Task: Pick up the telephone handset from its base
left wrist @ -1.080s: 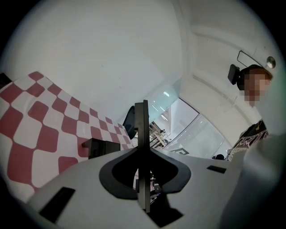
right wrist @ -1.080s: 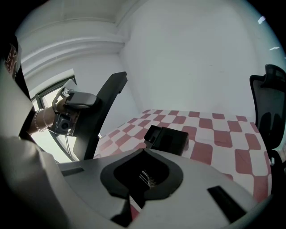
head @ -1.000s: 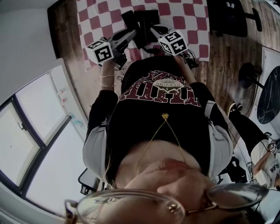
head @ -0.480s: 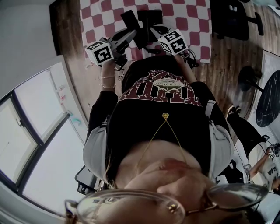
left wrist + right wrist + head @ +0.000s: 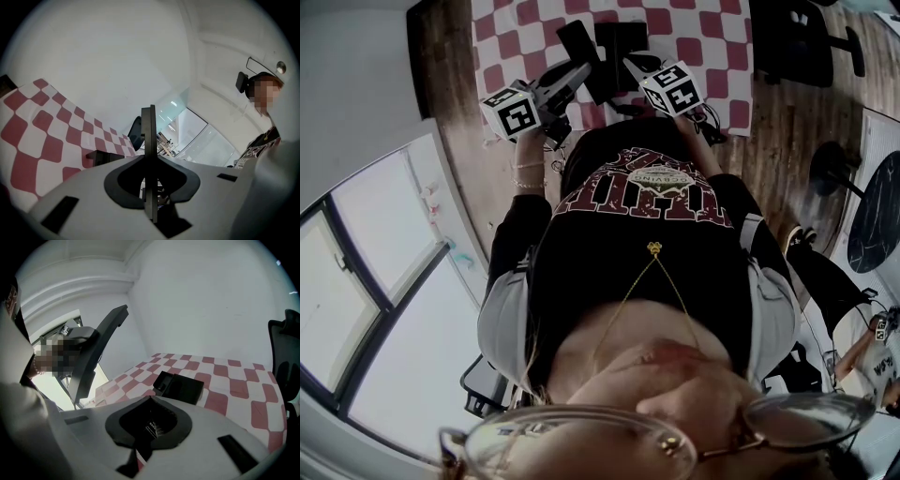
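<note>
A person stands over a worktop covered by a red-and-white checked cloth (image 5: 694, 37), holding a gripper in each hand. The head view looks steeply down the person's dark printed shirt (image 5: 647, 197).

The black telephone (image 5: 619, 47) sits on the cloth at the far side of the scene. Its handset (image 5: 579, 42) lies along the left side of the base and has not been lifted.

The left gripper (image 5: 581, 73) points from the near left toward the telephone, its tip close to the handset. In the left gripper view its fingers (image 5: 149, 154) are clenched flat against each other, with nothing between them.

The right gripper (image 5: 630, 66) points from the near right, its tip close to the telephone's near edge. The right gripper view shows the telephone just beyond the gripper's grey body. Whether its fingers are released or clenched cannot be told.

A black office chair (image 5: 787, 37) stands on the wooden floor at the far right.
</note>
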### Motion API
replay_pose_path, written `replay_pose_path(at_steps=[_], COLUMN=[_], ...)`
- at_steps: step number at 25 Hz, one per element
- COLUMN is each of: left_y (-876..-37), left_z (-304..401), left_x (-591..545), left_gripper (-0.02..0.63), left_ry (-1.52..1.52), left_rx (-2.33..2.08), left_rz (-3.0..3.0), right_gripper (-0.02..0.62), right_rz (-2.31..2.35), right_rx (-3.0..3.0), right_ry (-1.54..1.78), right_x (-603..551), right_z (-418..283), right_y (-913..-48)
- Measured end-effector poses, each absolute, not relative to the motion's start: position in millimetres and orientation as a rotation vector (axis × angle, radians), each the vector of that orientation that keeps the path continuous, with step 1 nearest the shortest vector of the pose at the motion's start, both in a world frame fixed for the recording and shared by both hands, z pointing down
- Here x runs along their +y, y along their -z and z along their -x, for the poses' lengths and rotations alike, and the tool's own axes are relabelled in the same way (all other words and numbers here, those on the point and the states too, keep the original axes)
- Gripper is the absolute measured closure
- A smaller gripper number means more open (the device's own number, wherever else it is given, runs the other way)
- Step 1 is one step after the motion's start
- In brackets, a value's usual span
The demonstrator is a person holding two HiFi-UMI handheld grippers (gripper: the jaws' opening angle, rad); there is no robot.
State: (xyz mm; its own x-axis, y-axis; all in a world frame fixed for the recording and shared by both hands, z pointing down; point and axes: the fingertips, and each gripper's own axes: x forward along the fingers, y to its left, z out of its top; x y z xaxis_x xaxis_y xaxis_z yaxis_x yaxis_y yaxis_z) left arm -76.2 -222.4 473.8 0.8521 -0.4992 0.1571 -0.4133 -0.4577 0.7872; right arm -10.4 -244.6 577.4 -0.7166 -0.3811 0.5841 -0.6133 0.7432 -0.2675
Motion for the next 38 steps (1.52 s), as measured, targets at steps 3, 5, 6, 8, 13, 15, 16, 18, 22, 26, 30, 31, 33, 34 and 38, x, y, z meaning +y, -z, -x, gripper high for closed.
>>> replay_pose_path(at_steps=[3,5,6,8,13,15,16,18,22,26,30,31,33,34,38], left_y=[-474.2,-474.8,-475.1,-475.7,-476.2,-476.2,-476.4,-477.5,-479.3,-479.2,-479.6,-479.6,-479.6,-479.5,-479.0], left_z=[74.8,73.9,73.6,73.8,74.1,73.6,73.5,73.5,73.7,73.5,72.7,72.5,72.3,72.1,71.2], left_x=[-223.1,-223.1,-223.0,-223.3,-224.0,-224.3,-224.4,-223.9,-223.6,-224.3,-223.9,-223.8,-223.8,-223.7,-222.9], left_gripper=[0.525,0.526,0.526,0.526,0.526,0.526,0.525,0.526,0.526,0.526,0.525,0.525,0.526,0.526,0.525], left_ry=[0.117,0.116,0.116,0.117,0.118,0.119,0.119,0.115,0.112,0.114,0.113,0.113,0.112,0.111,0.107], left_rx=[-0.659,-0.655,-0.653,-0.651,-0.651,-0.651,-0.65,-0.648,-0.646,-0.644,-0.639,-0.638,-0.637,-0.636,-0.63], left_rz=[-2.112,-2.111,-2.11,-2.109,-2.107,-2.108,-2.108,-2.108,-2.105,-2.105,-2.105,-2.106,-2.107,-2.107,-2.107], right_gripper=[0.575,0.576,0.575,0.577,0.575,0.575,0.575,0.575,0.575,0.575,0.575,0.576,0.577,0.576,0.576], right_rz=[-0.752,-0.753,-0.753,-0.754,-0.753,-0.752,-0.753,-0.756,-0.764,-0.766,-0.767,-0.768,-0.77,-0.769,-0.755], right_rx=[-2.44,-2.439,-2.438,-2.438,-2.44,-2.439,-2.438,-2.436,-2.439,-2.439,-2.437,-2.438,-2.438,-2.438,-2.435], right_ry=[-0.615,-0.613,-0.612,-0.613,-0.613,-0.611,-0.611,-0.614,-0.62,-0.617,-0.619,-0.62,-0.622,-0.621,-0.616], right_x=[-245.7,-246.2,-246.5,-247.2,-247.9,-248.1,-248.3,-248.2,-248.9,-250.2,-249.9,-250.0,-250.1,-250.1,-247.9], right_z=[9.1,8.8,8.7,9.1,10.0,9.9,9.9,9.9,8.9,8.7,7.9,7.6,7.3,7.4,9.4], right_y=[-577.4,-577.8,-577.9,-578.1,-577.9,-578.0,-578.3,-579.1,-579.3,-578.9,-579.7,-579.7,-579.6,-579.5,-580.0])
